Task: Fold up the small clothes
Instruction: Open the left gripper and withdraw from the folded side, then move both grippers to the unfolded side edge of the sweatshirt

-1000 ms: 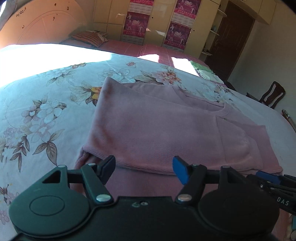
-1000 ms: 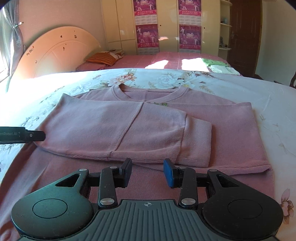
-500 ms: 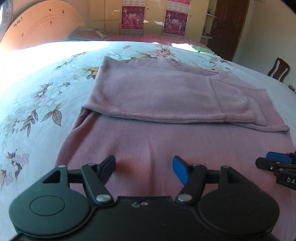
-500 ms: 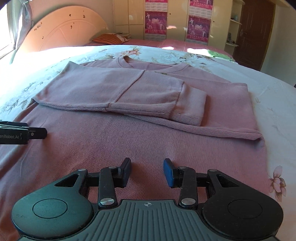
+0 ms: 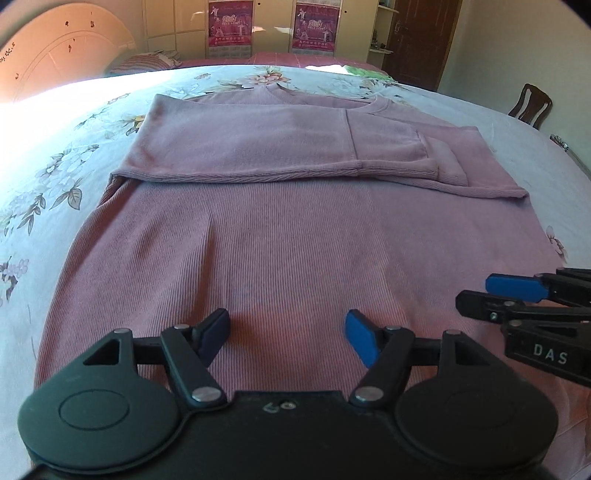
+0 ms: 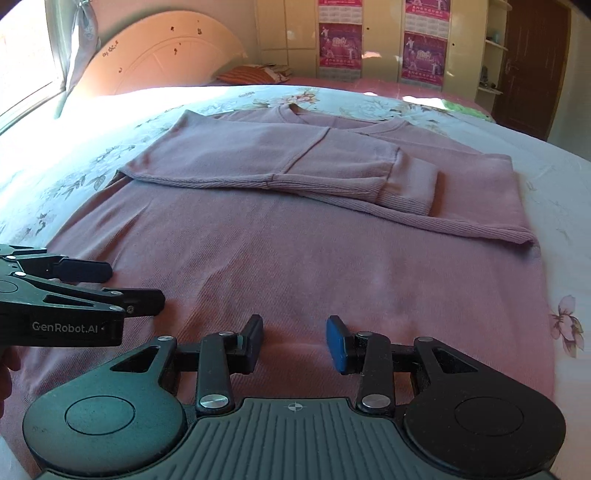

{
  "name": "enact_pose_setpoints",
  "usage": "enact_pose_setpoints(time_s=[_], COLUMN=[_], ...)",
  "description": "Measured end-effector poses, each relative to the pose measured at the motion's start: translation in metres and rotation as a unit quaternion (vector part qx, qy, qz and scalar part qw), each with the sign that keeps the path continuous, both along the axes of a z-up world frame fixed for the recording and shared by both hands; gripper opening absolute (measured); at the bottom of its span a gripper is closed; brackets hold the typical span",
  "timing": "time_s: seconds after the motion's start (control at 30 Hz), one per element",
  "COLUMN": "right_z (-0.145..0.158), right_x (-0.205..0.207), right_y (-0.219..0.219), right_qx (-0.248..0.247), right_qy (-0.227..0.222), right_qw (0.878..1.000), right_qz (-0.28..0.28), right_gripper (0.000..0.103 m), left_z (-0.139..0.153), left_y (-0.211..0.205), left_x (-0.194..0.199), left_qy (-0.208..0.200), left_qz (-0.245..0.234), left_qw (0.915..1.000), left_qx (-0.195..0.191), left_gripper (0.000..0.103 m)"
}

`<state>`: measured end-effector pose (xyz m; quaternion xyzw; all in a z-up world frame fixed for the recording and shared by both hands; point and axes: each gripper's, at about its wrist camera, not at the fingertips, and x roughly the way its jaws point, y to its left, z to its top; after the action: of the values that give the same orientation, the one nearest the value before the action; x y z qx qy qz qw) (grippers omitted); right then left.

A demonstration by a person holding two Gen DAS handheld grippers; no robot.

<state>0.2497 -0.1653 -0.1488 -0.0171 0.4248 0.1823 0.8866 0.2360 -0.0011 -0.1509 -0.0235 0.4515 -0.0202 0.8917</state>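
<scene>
A pink ribbed sweater (image 5: 288,236) (image 6: 325,251) lies flat on the floral bed, its sleeves folded across the chest at the far end. My left gripper (image 5: 287,330) hangs open over the near part of the sweater's body with nothing between its fingers. My right gripper (image 6: 294,339) is also open, jaws narrower, above the same near part, empty. Each gripper shows in the other's view: the right gripper (image 5: 495,299) at the right edge, the left gripper (image 6: 125,284) at the left edge. The sweater's hem is hidden below both gripper bodies.
The floral bedsheet (image 5: 55,173) (image 6: 561,192) surrounds the sweater. Beyond it stand a curved headboard (image 6: 159,55), a striped pillow (image 6: 255,75), wardrobes with pink posters (image 5: 314,26), a dark door (image 5: 417,40) and a wooden chair (image 5: 530,105).
Both grippers have drawn back toward the near end of the sweater; the folded sleeves now lie farther off and more of the body shows. Neither gripper has taken hold of anything.
</scene>
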Motion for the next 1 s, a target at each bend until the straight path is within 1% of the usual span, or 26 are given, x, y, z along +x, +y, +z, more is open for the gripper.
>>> enact_pose_setpoints(time_s=[0.1,0.23,0.3,0.37,0.4,0.5,0.53,0.6,0.73,0.77,0.83,0.93,1.0], right_z=[0.004,0.0,0.005,0.01,0.01,0.001,-0.001,0.0,0.008,0.006,0.003,0.008,0.014], right_x=[-0.017,-0.037,-0.05,-0.06,-0.066,-0.075,-0.08,-0.091,-0.111,-0.114,-0.12,-0.127,-0.134], right_y=[-0.008,-0.009,-0.012,-0.011,-0.009,-0.008,-0.01,-0.012,-0.023,-0.023,-0.025,-0.029,-0.029], right_qx=[0.011,-0.016,-0.014,-0.016,-0.026,-0.041,-0.042,-0.05,-0.036,-0.044,-0.055,-0.049,-0.053], right_qy=[0.004,0.012,0.009,0.002,0.0,0.021,0.02,0.017,0.015,0.018,0.02,0.019,0.01], right_qw=[1.0,1.0,0.999,0.999,0.999,0.998,0.998,0.997,0.995,0.995,0.994,0.993,0.992], right_qz=[-0.009,-0.025,-0.041,-0.039,-0.038,-0.047,-0.052,-0.06,-0.087,-0.09,-0.093,-0.109,-0.115], right_gripper=[0.038,0.039,0.04,0.042,0.045,0.045,0.045,0.045,0.045,0.045,0.045,0.045,0.046], left_z=[0.001,0.002,0.002,0.003,0.003,0.002,0.002,0.002,0.006,0.006,0.001,0.002,0.005], left_y=[0.001,0.0,0.001,0.003,0.003,0.004,0.005,0.009,0.024,0.028,0.036,0.041,0.046], left_x=[-0.004,-0.018,-0.026,-0.036,-0.041,-0.053,-0.058,-0.066,-0.083,-0.087,-0.094,-0.103,-0.107], left_qy=[0.004,0.003,0.002,0.0,0.0,-0.002,-0.002,-0.003,-0.005,-0.006,-0.004,-0.011,-0.012], left_qz=[0.007,0.003,0.002,0.001,0.0,-0.006,-0.008,-0.009,0.005,0.006,0.004,-0.005,-0.003], left_qw=[1.0,1.0,1.0,1.0,1.0,0.9999,0.9999,0.9999,1.0,1.0,1.0,0.9999,0.9999], left_qx=[-0.001,0.002,0.003,0.002,0.003,0.008,0.009,0.009,0.001,0.003,0.006,0.011,0.007], left_gripper=[0.069,0.071,0.071,0.072,0.072,0.072,0.072,0.072,0.072,0.072,0.072,0.073,0.072])
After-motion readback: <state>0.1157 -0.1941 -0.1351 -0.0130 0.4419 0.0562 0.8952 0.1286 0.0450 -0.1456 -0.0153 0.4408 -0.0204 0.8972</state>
